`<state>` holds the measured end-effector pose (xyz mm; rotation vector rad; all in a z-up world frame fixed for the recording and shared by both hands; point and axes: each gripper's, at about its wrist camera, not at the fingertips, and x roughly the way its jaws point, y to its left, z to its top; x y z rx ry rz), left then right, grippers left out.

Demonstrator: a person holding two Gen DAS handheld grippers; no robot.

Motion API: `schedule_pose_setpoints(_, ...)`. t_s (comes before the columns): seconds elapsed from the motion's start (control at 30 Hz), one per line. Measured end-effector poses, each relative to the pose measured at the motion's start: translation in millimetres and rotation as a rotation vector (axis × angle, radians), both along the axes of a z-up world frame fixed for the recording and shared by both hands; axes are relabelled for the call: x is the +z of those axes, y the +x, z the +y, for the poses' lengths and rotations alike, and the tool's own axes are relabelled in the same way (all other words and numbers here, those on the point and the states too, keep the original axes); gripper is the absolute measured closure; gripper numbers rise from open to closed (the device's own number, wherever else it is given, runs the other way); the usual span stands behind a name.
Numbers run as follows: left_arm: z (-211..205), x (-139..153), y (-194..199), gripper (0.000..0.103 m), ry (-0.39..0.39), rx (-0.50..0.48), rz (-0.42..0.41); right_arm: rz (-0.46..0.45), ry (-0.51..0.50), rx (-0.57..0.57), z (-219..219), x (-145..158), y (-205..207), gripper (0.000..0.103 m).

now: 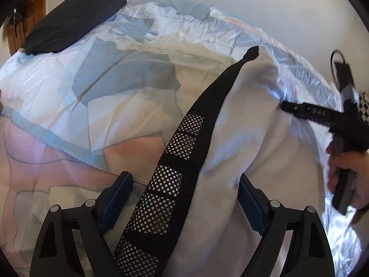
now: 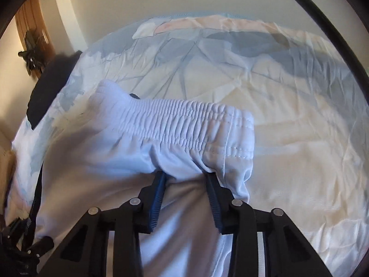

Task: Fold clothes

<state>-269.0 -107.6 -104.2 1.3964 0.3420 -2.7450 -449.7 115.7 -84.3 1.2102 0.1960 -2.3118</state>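
While lying bunched on the bed (image 2: 299, 138), white shorts (image 2: 129, 152) with waistband (image 2: 184, 120) running crosswise just beyond right gripper (image 2: 185, 175); jaws there narrowed around a fold of cloth below the waistband, pressing contact hard to confirm. Left gripper (image 1: 184, 198) spread wide, straddling the black mesh side stripe (image 1: 168, 184), gripping nothing. Farther off, a black garment (image 1: 69, 20).

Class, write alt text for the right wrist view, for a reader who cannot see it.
A black two-finger right gripper pinches bunched fabric just below the gathered elastic waistband of pale white shorts. The shorts lie on a rumpled bedsheet patterned in blue, cream and pink, with a dark folded garment at the far left edge.
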Motion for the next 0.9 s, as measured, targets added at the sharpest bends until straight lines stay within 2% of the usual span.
schedule_pose_setpoints(0.03,2.7,-0.7,0.1,0.013,-0.019,-0.002,0.002,0.013,-0.015,-0.009,-1.8,9.5,3.0,0.061)
schedule_pose_setpoints(0.1,7.2,-1.9,0.0,0.012,-0.052,-0.004,0.005,0.072,-0.116,0.005,-5.1,36.2,12.5,0.040)
schedule_pose_setpoints(0.13,6.9,-1.9,-1.3,0.012,-0.052,-0.002,0.005,0.086,-0.128,0.018,-13.5,42.8,13.0,0.024)
schedule_pose_setpoints(0.2,6.0,-1.7,-3.3,0.012,-0.048,0.000,0.004,0.095,-0.104,0.049,-37.4,48.0,9.0,0.029)
schedule_pose_setpoints(0.23,5.4,-1.6,-4.0,0.012,-0.045,0.000,0.004,0.098,-0.088,0.054,-49.5,46.9,5.5,0.043)
schedule_pose_setpoints(0.27,5.0,-1.8,-4.3,0.012,-0.043,0.000,0.005,0.101,-0.070,0.053,-61.6,43.7,1.0,0.052)
schedule_pose_setpoints(0.43,3.8,-1.9,-5.1,0.012,-0.038,0.001,0.005,0.052,0.011,0.006,-98.1,7.7,-19.5,0.051)
schedule_pose_setpoints(0.53,2.2,-1.9,-6.9,0.012,-0.029,0.002,0.003,0.060,0.072,0.017,-119.2,-3.7,-29.0,0.048)
schedule_pose_setpoints(0.57,1.7,-1.9,-7.8,0.012,-0.025,0.002,0.002,0.051,0.066,0.020,-119.5,-3.5,-31.7,0.048)
schedule_pose_setpoints(0.63,1.4,-1.4,-11.0,0.012,-0.020,-0.001,-0.001,0.021,-0.042,0.022,-104.2,11.1,-37.6,0.049)
schedule_pose_setpoints(0.67,1.2,-1.8,-13.1,0.012,-0.017,-0.002,-0.001,0.003,-0.143,0.016,-86.0,26.1,-40.6,0.047)
schedule_pose_setpoints(0.7,0.6,-2.0,-14.4,0.012,-0.013,-0.003,-0.002,-0.008,-0.219,-0.002,-68.0,39.1,-42.2,0.040)
schedule_pose_setpoints(0.73,-1.0,-1.9,-13.9,0.012,-0.005,-0.003,-0.004,-0.022,-0.274,-0.028,-50.9,48.4,-42.5,0.017)
schedule_pose_setpoints(0.77,-1.8,-1.8,-14.5,0.012,0.000,-0.001,-0.005,-0.062,-0.332,-0.058,-29.1,54.4,-41.1,0.001)
schedule_pose_setpoints(0.8,-2.5,-1.4,-14.7,0.012,0.003,0.002,-0.006,-0.105,-0.364,-0.073,-13.3,56.0,-40.4,0.001)
schedule_pose_setpoints(0.83,-3.5,-1.0,-15.8,0.012,0.005,0.005,-0.007,-0.127,-0.369,-0.075,-4.3,54.3,-37.3,0.006)
schedule_pose_setpoints(0.9,-2.5,-1.5,-17.1,0.012,0.000,0.007,-0.008,-0.148,-0.369,-0.062,7.4,48.7,-27.3,0.008)
